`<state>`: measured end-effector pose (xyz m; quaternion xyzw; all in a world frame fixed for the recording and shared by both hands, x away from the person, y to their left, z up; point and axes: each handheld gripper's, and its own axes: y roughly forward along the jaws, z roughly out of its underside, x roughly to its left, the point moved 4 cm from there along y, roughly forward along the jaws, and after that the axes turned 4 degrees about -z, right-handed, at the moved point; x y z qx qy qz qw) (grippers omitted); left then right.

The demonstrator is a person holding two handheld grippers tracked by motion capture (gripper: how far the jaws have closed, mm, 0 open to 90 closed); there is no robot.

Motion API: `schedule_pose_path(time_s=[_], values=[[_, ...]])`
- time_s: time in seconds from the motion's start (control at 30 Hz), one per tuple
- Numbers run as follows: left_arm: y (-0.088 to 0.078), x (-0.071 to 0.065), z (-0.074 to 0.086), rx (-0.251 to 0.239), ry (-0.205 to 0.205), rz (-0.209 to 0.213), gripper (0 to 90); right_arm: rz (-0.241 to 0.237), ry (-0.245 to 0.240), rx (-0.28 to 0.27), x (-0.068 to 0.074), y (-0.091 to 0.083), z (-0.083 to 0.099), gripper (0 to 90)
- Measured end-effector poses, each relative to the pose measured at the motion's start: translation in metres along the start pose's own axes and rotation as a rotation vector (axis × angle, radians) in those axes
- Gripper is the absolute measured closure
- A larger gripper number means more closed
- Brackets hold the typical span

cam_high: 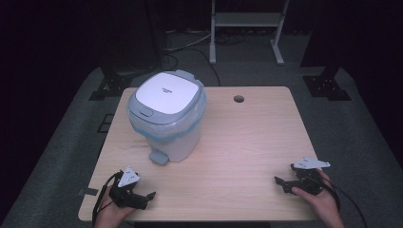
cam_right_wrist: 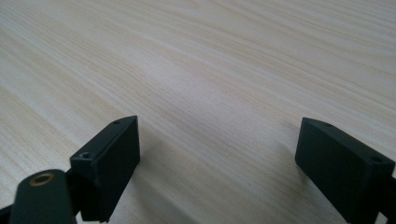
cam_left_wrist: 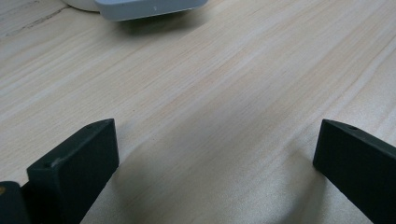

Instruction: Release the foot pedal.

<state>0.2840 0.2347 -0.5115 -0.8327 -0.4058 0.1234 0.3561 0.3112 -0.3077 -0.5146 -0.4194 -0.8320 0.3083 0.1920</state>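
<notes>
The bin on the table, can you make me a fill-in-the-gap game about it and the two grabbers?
1. The lid of the pedal bin is ____.
2. The bin stands nearer the ____ gripper than the other one.
3. The right gripper has its jaws ____, with nothing between them.
4. Near the far edge of the table is a small round ____.

Missing words: shut; left; open; hole

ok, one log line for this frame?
left tool: open, empty | right tool: open, empty | pedal bin: lid shut, untouched | table
</notes>
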Motion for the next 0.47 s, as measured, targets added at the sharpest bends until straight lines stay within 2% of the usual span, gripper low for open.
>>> schedule_pose_path(time_s=[0.13, 0.47], values=[[0.0017, 0.0013, -0.0007, 0.003, -0.011, 0.014, 0.0, 0.004, 0.001, 0.001, -0.0004, 0.0002, 0.0, 11.8], [0.0023, 0.0023, -0.0013, 0.003, -0.011, 0.013, 0.0, 0.004, 0.002, 0.001, -0.0004, 0.0002, 0.0, 11.8]])
